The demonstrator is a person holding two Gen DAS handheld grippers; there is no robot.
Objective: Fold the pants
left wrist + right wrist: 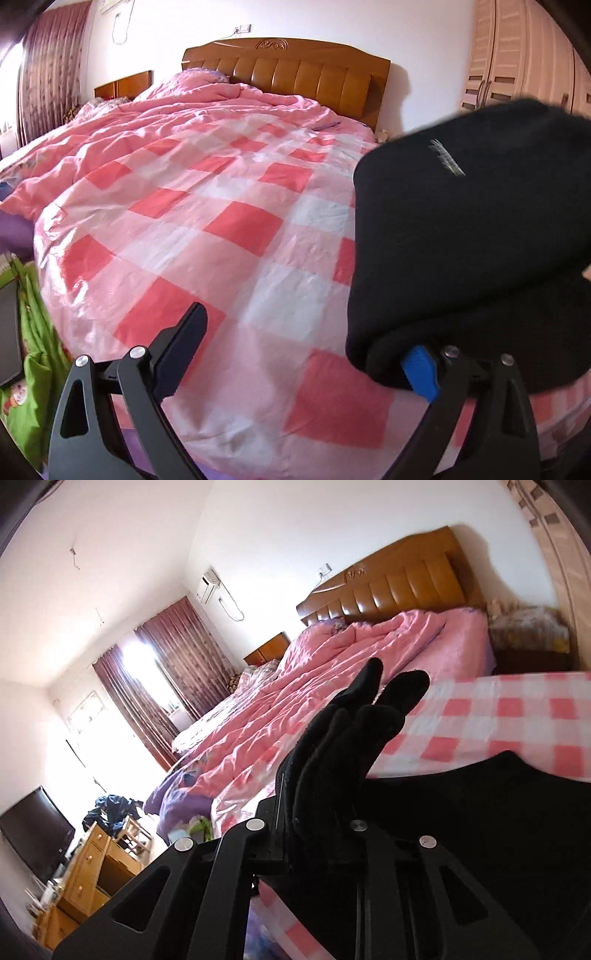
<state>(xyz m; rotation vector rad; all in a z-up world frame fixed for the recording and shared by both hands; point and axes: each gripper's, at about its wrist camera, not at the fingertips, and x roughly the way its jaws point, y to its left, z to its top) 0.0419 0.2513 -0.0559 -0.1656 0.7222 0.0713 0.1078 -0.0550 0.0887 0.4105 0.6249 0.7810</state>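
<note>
Black fabric of the pants (354, 746) is bunched between the right gripper (317, 834) jaws, which pinch it tight with a thick wad sticking out past the fingertips. The left gripper (295, 354) jaws stand spread wide with nothing between them, its blue pad (421, 373) touching or just beside the near edge of the pants, which lie partly folded in a heap at the right of the checked sheet (236, 221) on the bed. Best move, I judge: the left closes on the near edge level with the right's hold, then both carry it evenly so layers stack flat. Risk: wad slips, fold skews.
</note>
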